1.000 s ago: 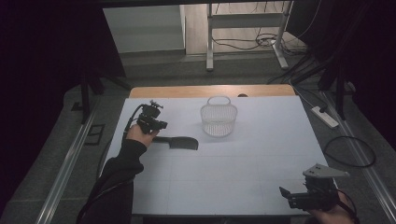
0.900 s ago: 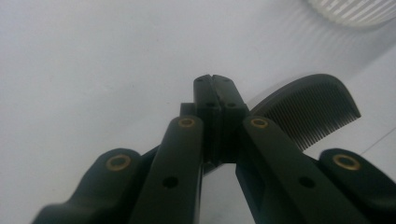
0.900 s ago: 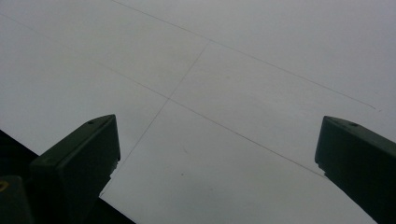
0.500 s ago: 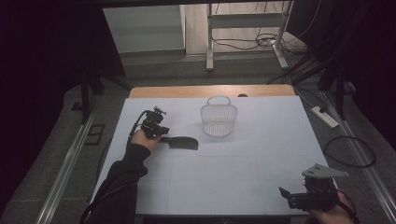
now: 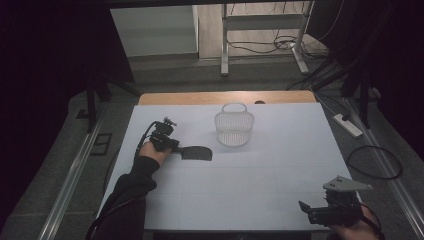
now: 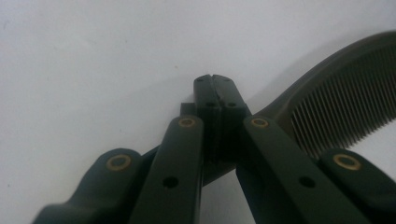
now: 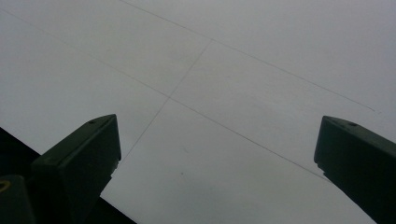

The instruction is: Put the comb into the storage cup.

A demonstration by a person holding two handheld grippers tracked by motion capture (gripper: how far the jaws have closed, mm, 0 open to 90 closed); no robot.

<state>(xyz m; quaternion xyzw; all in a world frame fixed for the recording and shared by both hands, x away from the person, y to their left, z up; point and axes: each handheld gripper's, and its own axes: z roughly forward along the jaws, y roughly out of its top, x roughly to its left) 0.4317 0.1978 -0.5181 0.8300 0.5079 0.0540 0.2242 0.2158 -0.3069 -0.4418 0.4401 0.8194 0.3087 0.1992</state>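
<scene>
While the left gripper sits low on the white table, its jaws are pinched tight together on the handle end of a dark comb, whose teeth fan off to the right in the left gripper view. That comb lies flat on the table's left side, just short of the wire basket, near it but not touching. To do this well, I'd say keep the clamp firm and lift straight up, so the long toothed end doesn't swing or drag, then carry it level toward the basket. Over at the near right corner, the right gripper hangs with jaws spread wide, nothing between them.
</scene>
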